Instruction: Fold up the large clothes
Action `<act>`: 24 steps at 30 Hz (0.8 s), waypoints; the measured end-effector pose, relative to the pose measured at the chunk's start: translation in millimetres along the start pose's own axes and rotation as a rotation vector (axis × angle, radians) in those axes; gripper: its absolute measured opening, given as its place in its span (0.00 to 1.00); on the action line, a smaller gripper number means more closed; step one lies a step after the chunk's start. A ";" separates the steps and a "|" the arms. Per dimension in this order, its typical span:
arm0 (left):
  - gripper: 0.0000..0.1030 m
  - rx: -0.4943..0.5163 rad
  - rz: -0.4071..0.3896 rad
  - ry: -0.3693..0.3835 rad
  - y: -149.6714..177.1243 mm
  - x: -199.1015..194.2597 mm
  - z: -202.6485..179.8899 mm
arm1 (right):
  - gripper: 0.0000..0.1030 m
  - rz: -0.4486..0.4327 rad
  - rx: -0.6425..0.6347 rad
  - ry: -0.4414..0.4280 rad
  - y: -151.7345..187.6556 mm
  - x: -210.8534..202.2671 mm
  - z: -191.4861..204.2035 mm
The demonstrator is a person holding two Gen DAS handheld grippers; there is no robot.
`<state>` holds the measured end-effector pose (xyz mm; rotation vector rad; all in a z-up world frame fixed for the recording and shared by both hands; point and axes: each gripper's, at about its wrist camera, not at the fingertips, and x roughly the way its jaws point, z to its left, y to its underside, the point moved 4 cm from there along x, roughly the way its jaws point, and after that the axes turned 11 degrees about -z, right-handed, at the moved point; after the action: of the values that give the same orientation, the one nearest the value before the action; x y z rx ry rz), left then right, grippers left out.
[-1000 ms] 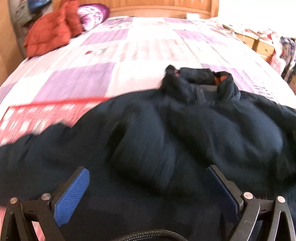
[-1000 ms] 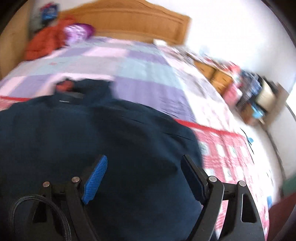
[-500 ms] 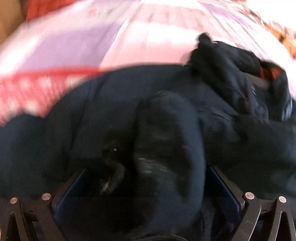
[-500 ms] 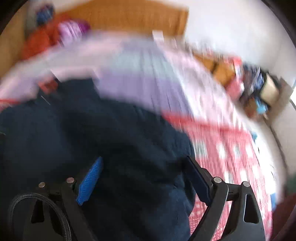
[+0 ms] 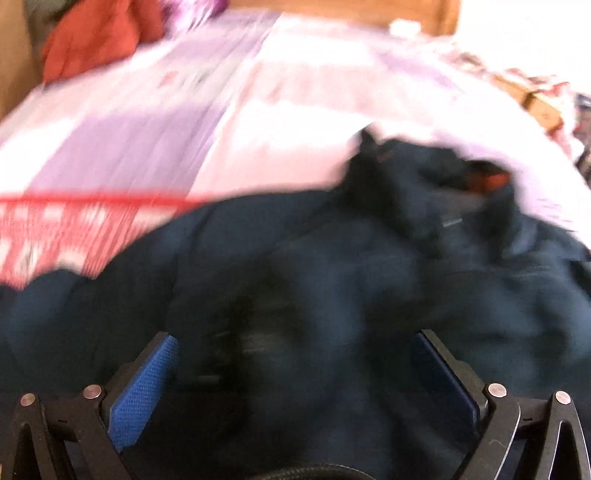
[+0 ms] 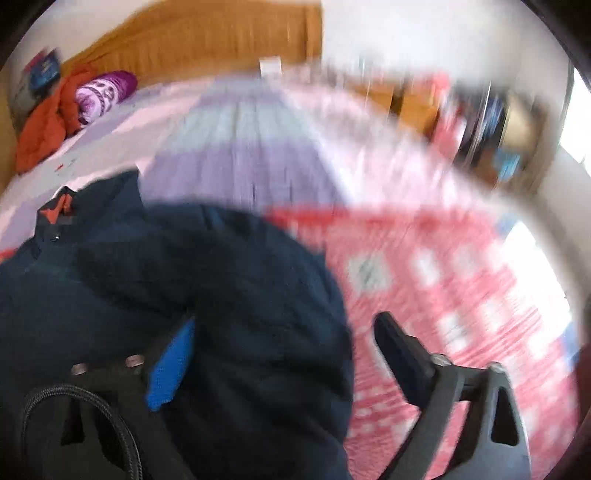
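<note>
Left wrist view: left gripper (image 5: 295, 365) low over dark navy jacket (image 5: 332, 288), fingers (image 5: 144, 395) wide apart, nothing clamped. Half a second earlier, fabric bunched up between the pads; now lying flatter, the gathered fold apparently released. Collar (image 5: 443, 184) pointing up the bed (image 5: 258, 110), toward the headboard (image 5: 332, 7). Heavy motion blur. Red garment (image 5: 99, 37) well apart at the pillow end.

Right wrist view: right gripper (image 6: 284, 347) tilted, straddling the jacket's (image 6: 221, 295) right edge; blue-padded finger (image 6: 170, 373) over cloth, the other finger (image 6: 402, 354) over the pink-checked bedspread (image 6: 461, 277). Fingers spread, holding nothing. Compared with a second ago, shifted outward to the hem side. Likely stage: side fold laid, next grasp not yet made.
</note>
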<state>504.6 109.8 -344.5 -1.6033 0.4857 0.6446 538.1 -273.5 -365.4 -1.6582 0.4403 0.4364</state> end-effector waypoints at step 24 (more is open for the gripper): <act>1.00 -0.054 -0.004 -0.134 3.3 -15.0 40.7 | 0.53 0.078 -0.023 -0.182 3.5 -4.5 8.2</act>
<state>485.9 148.8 -339.8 -1.5991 0.3691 0.7627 532.2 -265.6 -367.0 -1.6110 0.3659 0.6464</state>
